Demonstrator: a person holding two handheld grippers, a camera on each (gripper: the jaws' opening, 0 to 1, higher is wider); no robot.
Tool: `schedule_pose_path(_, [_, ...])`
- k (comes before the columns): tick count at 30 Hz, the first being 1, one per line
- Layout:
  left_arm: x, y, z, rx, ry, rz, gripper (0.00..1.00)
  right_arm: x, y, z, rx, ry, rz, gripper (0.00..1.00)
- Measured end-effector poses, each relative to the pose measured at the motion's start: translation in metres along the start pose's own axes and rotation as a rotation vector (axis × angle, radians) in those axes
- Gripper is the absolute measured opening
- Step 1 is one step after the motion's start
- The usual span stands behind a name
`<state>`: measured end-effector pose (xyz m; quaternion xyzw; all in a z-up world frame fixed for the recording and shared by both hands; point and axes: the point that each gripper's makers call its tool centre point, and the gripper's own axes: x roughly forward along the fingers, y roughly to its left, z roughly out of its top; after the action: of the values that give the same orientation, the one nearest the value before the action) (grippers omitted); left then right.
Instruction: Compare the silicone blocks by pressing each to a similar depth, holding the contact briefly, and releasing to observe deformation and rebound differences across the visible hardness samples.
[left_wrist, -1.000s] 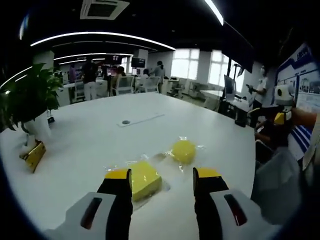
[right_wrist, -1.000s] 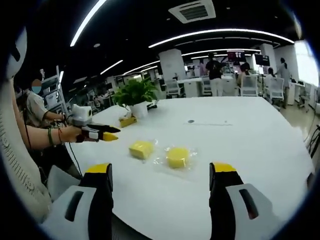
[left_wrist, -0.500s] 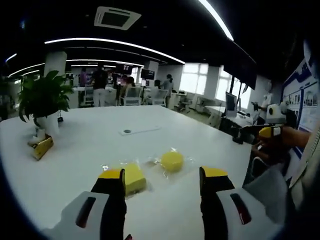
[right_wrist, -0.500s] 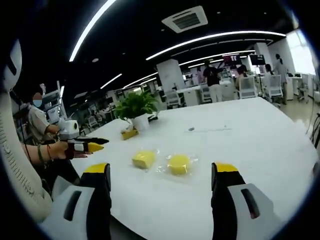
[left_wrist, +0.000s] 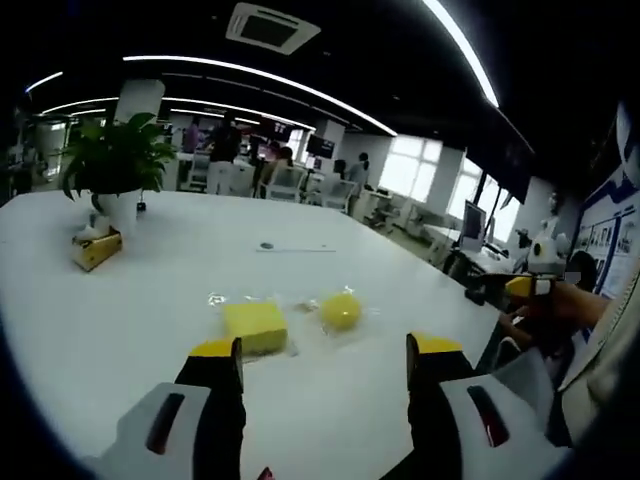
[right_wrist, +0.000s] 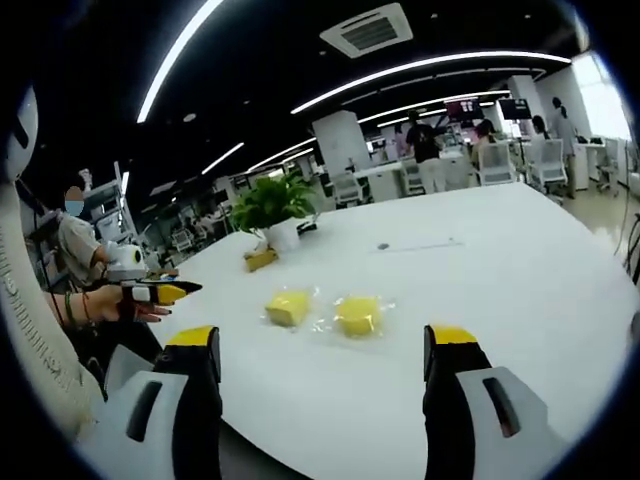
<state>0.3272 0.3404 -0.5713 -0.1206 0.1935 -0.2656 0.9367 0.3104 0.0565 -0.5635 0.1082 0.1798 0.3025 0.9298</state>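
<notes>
Both yellow samples, the square block (left_wrist: 255, 327) and the round block (left_wrist: 340, 310), are laid side by side near the table (left_wrist: 150, 290) edge, presumably for easy comparison. The left gripper (left_wrist: 320, 350) and the right gripper (right_wrist: 325, 345) are held wide and empty, short of the square block.

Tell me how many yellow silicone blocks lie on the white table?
2: a square block and a round block beside it, each in clear wrap, on the table. None seems hidden.

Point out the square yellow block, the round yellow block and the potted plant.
Square yellow block (left_wrist: 255, 326): left gripper view, on its top face.
Round yellow block (left_wrist: 340, 310): left gripper view, on its middle.
Potted plant (right_wrist: 272, 203): right gripper view, on its leaves.
</notes>
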Motion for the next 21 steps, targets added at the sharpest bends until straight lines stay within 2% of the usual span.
schedule_pose_path(4, [0.002, -0.003, -0.005, -0.006, 0.009, 0.009, 0.73, 0.002, 0.003, -0.002, 0.014, -0.006, 0.007, 0.76])
schedule_pose_path(8, [0.004, -0.011, -0.014, -0.046, 0.039, -0.012, 0.71, 0.002, -0.001, -0.005, 0.027, -0.010, 0.001, 0.75])
schedule_pose_path(12, [0.012, -0.017, -0.012, -0.085, 0.032, -0.032, 0.70, 0.002, -0.008, -0.006, 0.039, -0.014, -0.007, 0.74])
schedule_pose_path(13, [0.014, -0.019, -0.010, -0.113, 0.025, -0.038, 0.70, 0.002, -0.009, -0.006, 0.044, -0.015, -0.007, 0.74])
schedule_pose_path(16, [0.026, -0.028, 0.004, -0.307, -0.044, -0.074, 0.76, 0.003, -0.013, -0.007, 0.057, -0.014, -0.007, 0.72])
schedule_pose_path(18, [0.033, -0.028, 0.010, -0.388, -0.081, -0.075, 0.79, 0.004, -0.014, -0.008, 0.062, -0.013, -0.006, 0.72])
schedule_pose_path(21, [0.044, -0.032, 0.013, -0.528, -0.091, -0.111, 0.76, 0.006, -0.018, -0.010, 0.071, -0.016, -0.009, 0.72])
